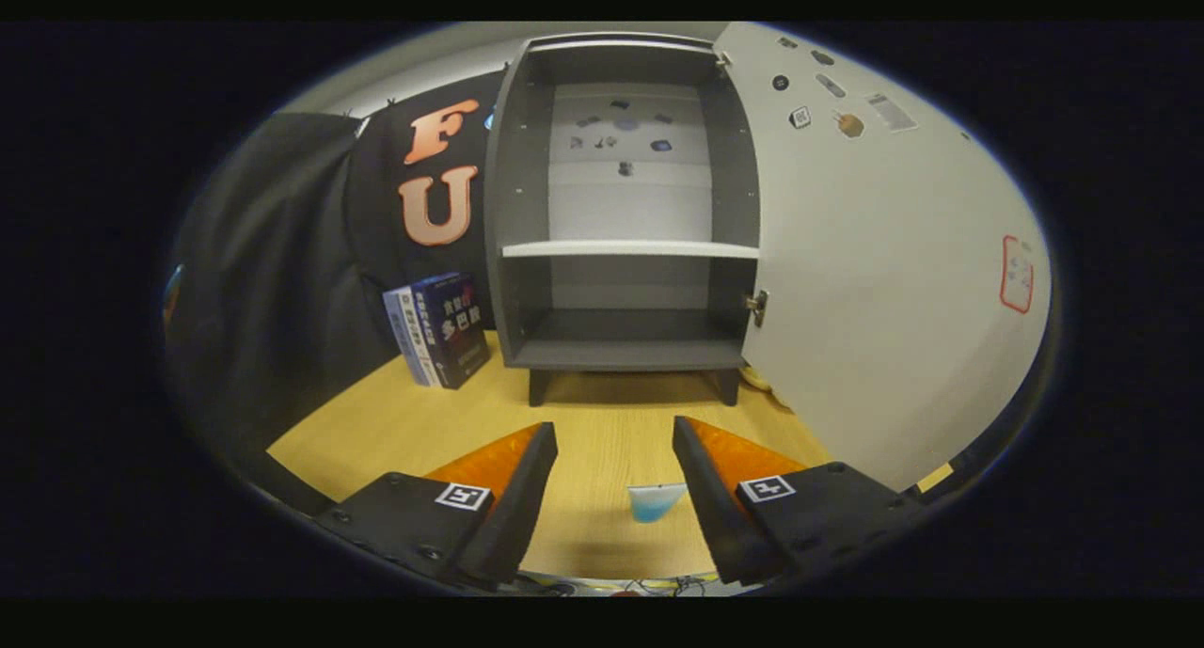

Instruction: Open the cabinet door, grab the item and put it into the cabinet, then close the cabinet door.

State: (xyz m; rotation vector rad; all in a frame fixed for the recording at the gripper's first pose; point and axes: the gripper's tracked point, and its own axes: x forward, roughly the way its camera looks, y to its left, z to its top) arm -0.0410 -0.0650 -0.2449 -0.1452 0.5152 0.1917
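Gripper point(614, 441) open and empty, fingers spread wide over the worktop point(602, 413), well short of the cabinet point(625, 206). Door point(884, 281) already swung fully aside, so grabbing the item looks like the step in hand. Likely candidate: the two books point(439, 330) upright just beside the cabinet's left wall. Best approached squarely, fingers straddling both spines, squeezing low to prevent tipping. Dark blue covers, pale lettering. Small pale-blue scrap point(656, 499) on the worktop between the fingers, nature unclear. Inside the cabinet, white shelf point(628, 249), bottom compartment bare.

The stickers point(621, 131) on the cabinet point(623, 206) back wall are too small to make out.
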